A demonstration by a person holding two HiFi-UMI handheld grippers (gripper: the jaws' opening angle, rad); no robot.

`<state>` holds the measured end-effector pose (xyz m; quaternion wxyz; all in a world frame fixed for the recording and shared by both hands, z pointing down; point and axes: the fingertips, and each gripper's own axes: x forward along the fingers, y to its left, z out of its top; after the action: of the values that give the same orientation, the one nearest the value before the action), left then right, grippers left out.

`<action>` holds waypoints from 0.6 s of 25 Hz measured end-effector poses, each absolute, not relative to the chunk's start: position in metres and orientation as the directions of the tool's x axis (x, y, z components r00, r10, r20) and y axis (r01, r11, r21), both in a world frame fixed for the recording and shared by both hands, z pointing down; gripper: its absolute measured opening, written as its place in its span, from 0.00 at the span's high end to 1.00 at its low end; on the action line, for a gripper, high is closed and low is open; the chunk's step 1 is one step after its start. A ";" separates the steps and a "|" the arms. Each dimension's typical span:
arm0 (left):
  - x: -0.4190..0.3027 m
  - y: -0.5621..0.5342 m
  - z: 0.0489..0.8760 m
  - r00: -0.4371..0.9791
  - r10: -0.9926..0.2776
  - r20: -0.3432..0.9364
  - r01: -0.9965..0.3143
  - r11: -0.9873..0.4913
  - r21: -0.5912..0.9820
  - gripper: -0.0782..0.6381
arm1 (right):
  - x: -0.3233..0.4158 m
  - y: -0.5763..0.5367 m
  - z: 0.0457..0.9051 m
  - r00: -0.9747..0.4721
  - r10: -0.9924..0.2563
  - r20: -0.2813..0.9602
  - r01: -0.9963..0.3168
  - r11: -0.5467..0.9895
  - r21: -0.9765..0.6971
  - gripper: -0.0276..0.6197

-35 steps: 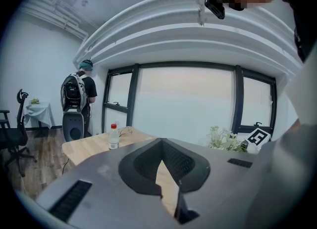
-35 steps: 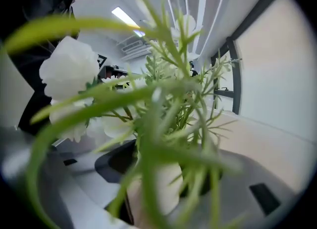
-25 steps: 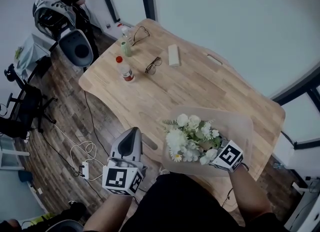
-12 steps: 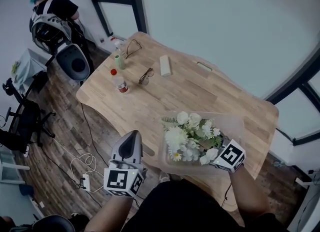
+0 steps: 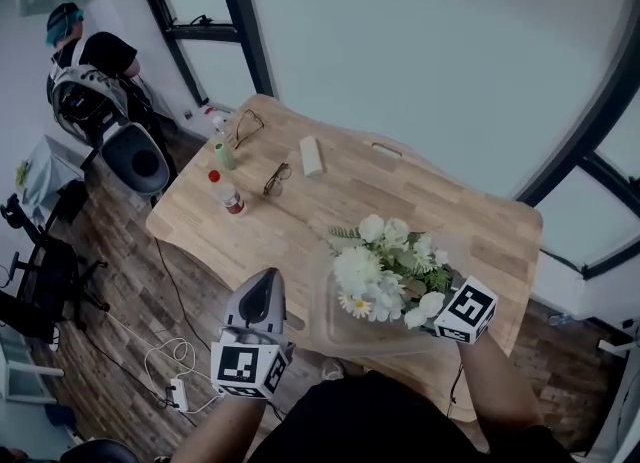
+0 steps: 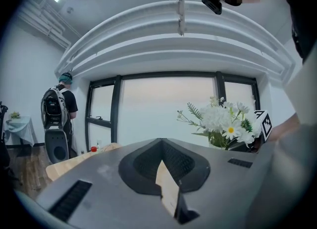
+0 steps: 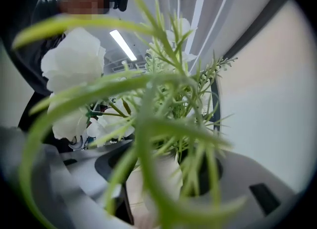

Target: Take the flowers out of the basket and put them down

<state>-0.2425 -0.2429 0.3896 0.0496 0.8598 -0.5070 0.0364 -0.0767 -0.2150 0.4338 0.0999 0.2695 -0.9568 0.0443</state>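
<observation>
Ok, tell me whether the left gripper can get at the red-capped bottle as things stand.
Probably yes. The left gripper is empty, jaws together, and nothing stands between it and the red-capped bottle on the table; the flowers in the right gripper sit off to the side.

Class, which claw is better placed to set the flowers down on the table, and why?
Right. The right claw grips the flowers above the table; the left claw is shut and empty.
</observation>
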 end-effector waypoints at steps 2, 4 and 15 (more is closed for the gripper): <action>-0.239 -0.245 0.387 0.499 -0.860 0.104 -0.867 -0.497 0.049 0.88 | -0.073 -0.214 0.427 -0.826 -0.523 0.209 -0.538 0.842 -0.021 0.54; -0.231 -0.246 0.385 0.517 -0.851 0.097 -0.856 -0.514 0.050 0.88 | -0.067 -0.213 0.421 -0.816 -0.540 0.205 -0.554 0.833 -0.009 0.54; -0.178 -0.253 0.376 0.615 -0.786 0.065 -0.789 -0.613 0.054 0.88 | -0.012 -0.200 0.389 -0.735 -0.658 0.164 -0.662 0.748 0.038 0.54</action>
<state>-0.1781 -0.2525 0.3763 0.0385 0.8978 -0.4384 0.0175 -0.0121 -0.2001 0.3891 0.0837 0.3545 -0.9312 0.0117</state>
